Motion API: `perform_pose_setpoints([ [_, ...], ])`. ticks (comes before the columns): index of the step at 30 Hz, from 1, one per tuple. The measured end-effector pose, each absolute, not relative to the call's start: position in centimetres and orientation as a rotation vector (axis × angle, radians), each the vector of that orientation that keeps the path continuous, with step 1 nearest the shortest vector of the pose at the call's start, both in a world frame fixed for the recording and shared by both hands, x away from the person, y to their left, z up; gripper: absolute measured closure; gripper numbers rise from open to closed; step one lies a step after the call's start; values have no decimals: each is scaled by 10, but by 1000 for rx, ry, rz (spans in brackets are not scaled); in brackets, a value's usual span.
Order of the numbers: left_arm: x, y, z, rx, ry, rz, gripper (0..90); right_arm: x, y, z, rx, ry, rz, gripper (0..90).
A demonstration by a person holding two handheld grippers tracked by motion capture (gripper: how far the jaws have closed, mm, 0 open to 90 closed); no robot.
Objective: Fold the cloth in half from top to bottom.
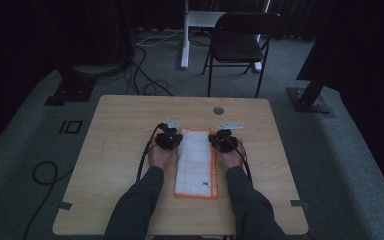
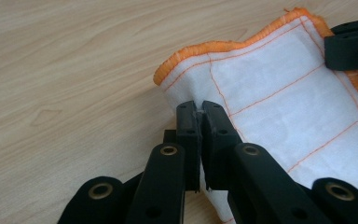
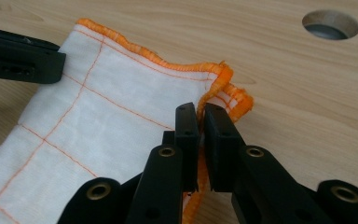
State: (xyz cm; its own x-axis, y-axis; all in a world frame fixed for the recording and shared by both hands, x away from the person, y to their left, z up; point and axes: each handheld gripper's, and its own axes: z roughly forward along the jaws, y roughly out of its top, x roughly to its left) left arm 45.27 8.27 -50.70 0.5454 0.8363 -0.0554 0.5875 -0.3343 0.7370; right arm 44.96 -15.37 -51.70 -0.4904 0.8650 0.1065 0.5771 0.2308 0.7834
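Wooden table [image 1: 120, 150] – white cloth [image 1: 196, 165], far corners pinched.
Left gripper [image 2: 199, 109] and right gripper [image 3: 200, 112] both clamped on cloth edge; grasp step – next, probably lift together, evenly.

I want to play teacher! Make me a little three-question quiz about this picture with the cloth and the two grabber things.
1. True or false: the left gripper has its fingers pinched shut on the cloth.
2. What colour is the stitched edge of the cloth: A) blue, B) orange, C) green?
3. What stands on the floor beyond the far side of the table?

Key
1. True. The right gripper pinches the cloth too, at its other far corner.
2. B, orange, with thin orange lines across the white.
3. A dark folding chair.
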Motion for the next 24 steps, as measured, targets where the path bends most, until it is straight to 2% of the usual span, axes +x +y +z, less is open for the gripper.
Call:
perform_pose_setpoints([
  [11, 432, 86, -486, 2044, 1045, 457, 873, 432, -159, -502, 1251, 2156, 1181, 849],
  [24, 408, 96, -481, 2005, 1006, 435, 874, 410, -162, -492, 1189, 2161, 1227, 848],
])
